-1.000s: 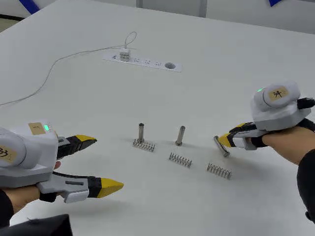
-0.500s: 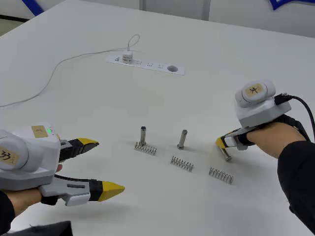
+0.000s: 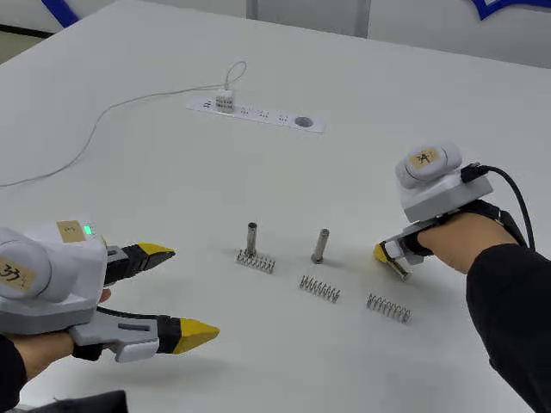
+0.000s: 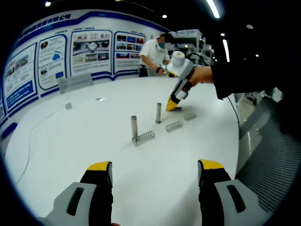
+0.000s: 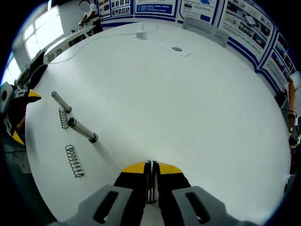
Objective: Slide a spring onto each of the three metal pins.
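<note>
Tipped steeper than a second ago, the right gripper (image 3: 385, 252) is clamped on the third pin (image 3: 399, 270), which slants with its low end on the table (image 3: 413, 103) at the right. To its left stand the middle pin (image 3: 321, 244) and the left pin (image 3: 251, 236), both upright and bare. The left spring (image 3: 256, 261) touches its pin's foot, while the middle spring (image 3: 319, 288) and right spring (image 3: 388, 308) lie nearer. The left gripper (image 3: 181, 291) hangs at the near left, jaws apart and empty. Let go while it is aslant, the third pin would likely topple and knock the right spring away.
</note>
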Tool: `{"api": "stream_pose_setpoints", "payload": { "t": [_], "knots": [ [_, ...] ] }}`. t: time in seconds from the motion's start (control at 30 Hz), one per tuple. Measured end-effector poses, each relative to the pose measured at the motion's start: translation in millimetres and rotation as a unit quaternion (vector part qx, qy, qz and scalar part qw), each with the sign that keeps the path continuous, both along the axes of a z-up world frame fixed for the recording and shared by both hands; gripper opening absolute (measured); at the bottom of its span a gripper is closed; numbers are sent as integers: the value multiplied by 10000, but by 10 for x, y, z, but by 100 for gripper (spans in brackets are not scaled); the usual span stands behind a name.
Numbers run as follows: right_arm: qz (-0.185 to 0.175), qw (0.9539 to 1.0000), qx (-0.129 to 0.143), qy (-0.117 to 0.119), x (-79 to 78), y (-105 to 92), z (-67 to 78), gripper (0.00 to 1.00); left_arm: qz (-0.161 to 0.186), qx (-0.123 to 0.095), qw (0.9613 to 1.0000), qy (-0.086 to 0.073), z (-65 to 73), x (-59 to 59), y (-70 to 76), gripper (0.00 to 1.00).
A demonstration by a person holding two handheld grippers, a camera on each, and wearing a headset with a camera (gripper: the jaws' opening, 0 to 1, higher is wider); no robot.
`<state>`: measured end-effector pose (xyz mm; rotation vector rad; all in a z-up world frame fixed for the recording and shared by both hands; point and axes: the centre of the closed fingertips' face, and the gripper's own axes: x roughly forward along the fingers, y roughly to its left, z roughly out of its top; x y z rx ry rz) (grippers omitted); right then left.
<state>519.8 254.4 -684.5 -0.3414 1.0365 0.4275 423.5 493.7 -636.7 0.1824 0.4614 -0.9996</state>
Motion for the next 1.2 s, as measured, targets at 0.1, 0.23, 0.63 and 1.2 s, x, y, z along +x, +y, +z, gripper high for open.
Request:
{"api": "stream_pose_setpoints", "payload": {
  "t": [0.1, 0.23, 0.63, 1.2],
  "knots": [
    [208, 9994, -292, -33, 2, 4, 3, 9, -18, 10, 10000, -7, 1, -5, -8, 75],
    [369, 9979, -533, -11, 16, -5, -3, 9, -14, 23, 10000, -15, 1, -5, -4, 75],
    [163, 9997, 37, -188, -58, -49, 162, 9, 12, 21, 10000, -58, 29, 6, 3, 74],
    [97, 9974, 371, -613, -246, -41, 468, 8, 6, 28, 10000, -91, 48, 12, 4, 73]
  ]
}}
